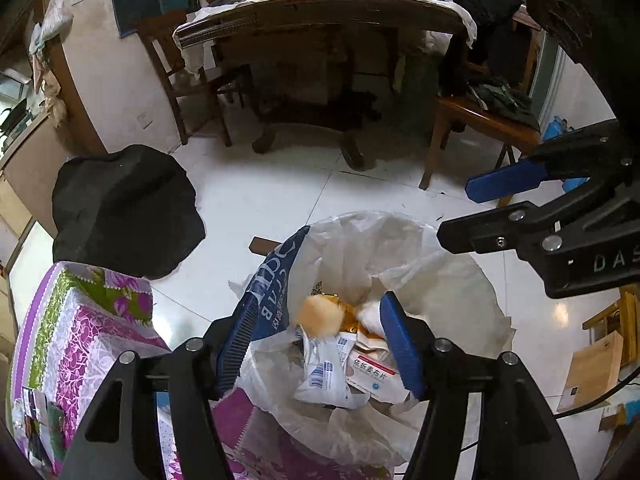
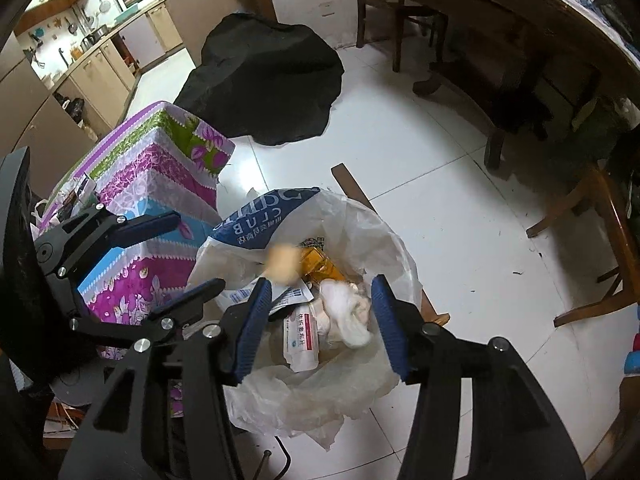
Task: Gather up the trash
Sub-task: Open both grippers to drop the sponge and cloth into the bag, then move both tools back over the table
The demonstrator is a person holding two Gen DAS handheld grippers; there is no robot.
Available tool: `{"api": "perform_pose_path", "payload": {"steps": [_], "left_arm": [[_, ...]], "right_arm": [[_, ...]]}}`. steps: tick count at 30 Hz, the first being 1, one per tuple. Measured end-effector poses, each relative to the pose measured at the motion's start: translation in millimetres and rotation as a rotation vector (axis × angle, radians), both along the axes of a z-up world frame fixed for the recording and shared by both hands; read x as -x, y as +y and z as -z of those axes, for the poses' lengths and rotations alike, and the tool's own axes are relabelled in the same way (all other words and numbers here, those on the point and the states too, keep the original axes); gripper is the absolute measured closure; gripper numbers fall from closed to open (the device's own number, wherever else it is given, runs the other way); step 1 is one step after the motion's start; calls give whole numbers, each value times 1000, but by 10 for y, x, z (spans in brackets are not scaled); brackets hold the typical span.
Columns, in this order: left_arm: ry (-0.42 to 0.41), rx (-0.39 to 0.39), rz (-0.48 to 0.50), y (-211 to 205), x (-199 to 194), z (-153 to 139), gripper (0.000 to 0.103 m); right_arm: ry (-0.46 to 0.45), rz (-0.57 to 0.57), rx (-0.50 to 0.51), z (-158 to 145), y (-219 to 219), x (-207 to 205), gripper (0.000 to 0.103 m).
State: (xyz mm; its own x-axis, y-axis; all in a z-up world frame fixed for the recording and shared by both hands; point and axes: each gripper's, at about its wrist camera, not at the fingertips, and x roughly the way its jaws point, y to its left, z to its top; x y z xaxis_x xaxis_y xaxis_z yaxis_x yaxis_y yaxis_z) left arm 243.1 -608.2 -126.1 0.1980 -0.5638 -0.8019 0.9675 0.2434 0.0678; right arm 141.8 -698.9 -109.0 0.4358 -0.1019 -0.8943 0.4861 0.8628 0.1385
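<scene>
A trash bin lined with a white plastic bag (image 1: 448, 280) (image 2: 360, 224) stands on the floor below both grippers. It holds white packets, a medicine box (image 1: 372, 376) (image 2: 300, 340), a gold wrapper and crumpled tissue (image 2: 344, 312). A blurred tan ball-like piece (image 1: 320, 314) (image 2: 284, 264) is over the bin's opening. My left gripper (image 1: 320, 344) is open and empty above the bin; it also shows in the right wrist view (image 2: 176, 252). My right gripper (image 2: 320, 324) is open and empty above the bin; it also shows in the left wrist view (image 1: 460, 208).
A low table with a purple floral cloth (image 1: 80, 336) (image 2: 160, 168) stands left of the bin. A black heap (image 1: 124, 208) (image 2: 264, 80) lies on the white tiled floor. A wooden dining table (image 1: 320, 12) and chairs (image 1: 480, 120) stand beyond. Cardboard (image 1: 592, 372) lies at right.
</scene>
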Motion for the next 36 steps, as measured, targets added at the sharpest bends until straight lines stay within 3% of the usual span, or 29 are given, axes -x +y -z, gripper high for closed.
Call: {"api": "perform_pose_path", "payload": {"steps": [11,19,27,36], "left_arm": [[-10,17,-20,113,28,-64,39],[-119,60,-83,429,72,-195,39],[-203,98,-252,1081,-143,-270,39],[-186,130,-483,2114,-642,-281,39]], "right_arm": [[-3,-4,25,-50,93,-9,53],[-54,-13,75,-124,281,-74,53],[-226,-13,199,-194,688,-189,52],[-320,-75,154,-29,1206,-527,51]]}}
